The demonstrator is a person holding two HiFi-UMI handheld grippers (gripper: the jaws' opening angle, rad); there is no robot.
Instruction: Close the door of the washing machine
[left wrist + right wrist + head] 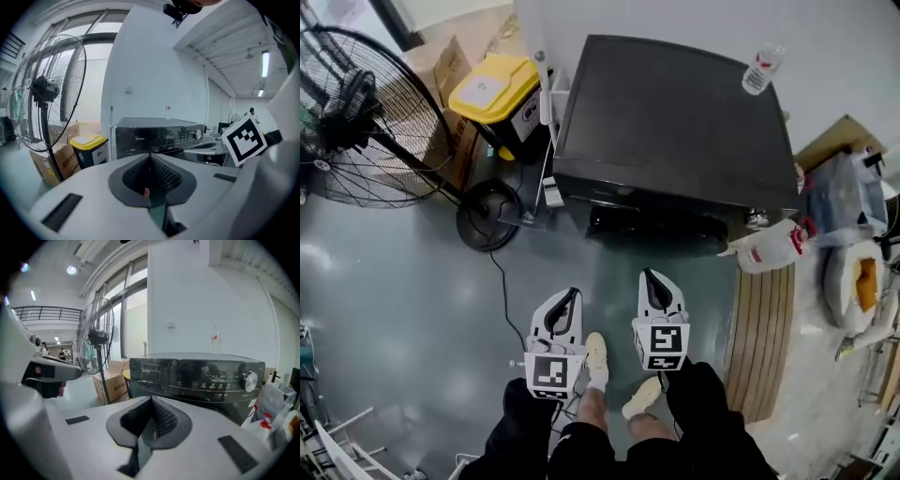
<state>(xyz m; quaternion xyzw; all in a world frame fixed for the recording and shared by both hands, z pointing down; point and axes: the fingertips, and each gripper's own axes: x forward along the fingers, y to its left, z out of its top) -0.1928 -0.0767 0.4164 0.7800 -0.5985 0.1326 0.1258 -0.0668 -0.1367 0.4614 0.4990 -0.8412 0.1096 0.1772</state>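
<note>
The black front-loading washing machine [675, 122] stands against the wall ahead of me. Its door [661, 228] shows as a dark bulge lying close along the front face. My left gripper [572, 298] and right gripper [650, 277] are held side by side above my feet, well short of the machine, both shut with nothing between their jaws. In the left gripper view the left gripper [150, 157] points at the washing machine [159, 136]. The right gripper view shows the right gripper [152, 401] below the machine's control panel [211, 378].
A large standing fan [356, 112] with a round base [487, 214] is at the left, beside a yellow-lidded bin [497, 89] and cardboard boxes. A plastic bottle [761, 67] stands on the washer. A white jug [769, 248] and a wooden slat mat [764, 337] lie at the right.
</note>
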